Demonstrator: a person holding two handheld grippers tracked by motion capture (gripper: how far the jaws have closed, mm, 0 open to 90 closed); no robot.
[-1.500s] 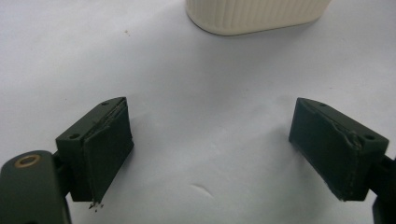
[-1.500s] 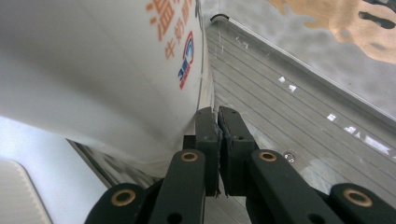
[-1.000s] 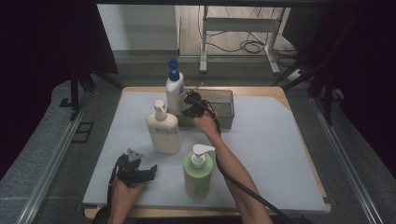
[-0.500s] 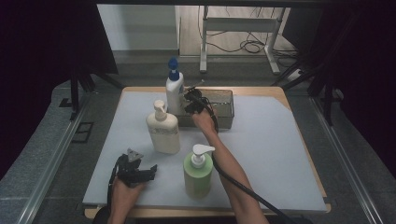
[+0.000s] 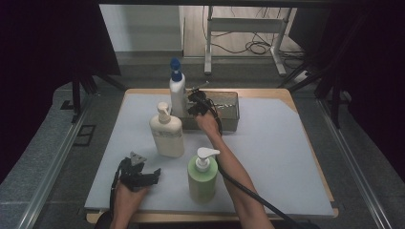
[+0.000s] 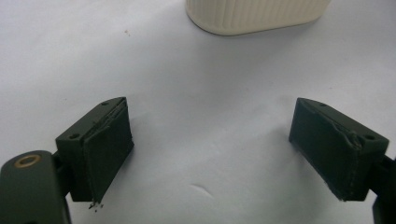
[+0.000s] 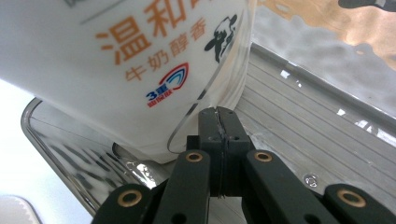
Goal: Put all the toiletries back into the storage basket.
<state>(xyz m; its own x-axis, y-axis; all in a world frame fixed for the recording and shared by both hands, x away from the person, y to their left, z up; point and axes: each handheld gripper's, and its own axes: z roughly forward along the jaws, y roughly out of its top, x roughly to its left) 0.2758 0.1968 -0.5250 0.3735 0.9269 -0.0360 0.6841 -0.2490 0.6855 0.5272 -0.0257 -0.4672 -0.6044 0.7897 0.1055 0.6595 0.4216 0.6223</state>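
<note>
Right hand-held gripper (image 7: 219, 140) pinched shut on nothing, white bottle (image 7: 135, 70) and metal tray (image 7: 308, 126) just ahead. Left hand-held gripper (image 6: 210, 154) gaping wide, empty, over grey counter (image 6: 201, 84); cream bottle (image 6: 254, 16) beyond.

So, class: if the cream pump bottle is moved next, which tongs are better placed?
Probably the left tongs: open, empty, with the cream pump bottle just ahead. The right tongs are shut, at the metal tray beside the blue-capped bottle.

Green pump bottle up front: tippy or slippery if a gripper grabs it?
Green bottle stands upright, with a squat, wide body, so probably stable to a low push. Its white pump sticks up; nudging there could tip it. The smooth plastic sides look somewhat slippery.
</note>
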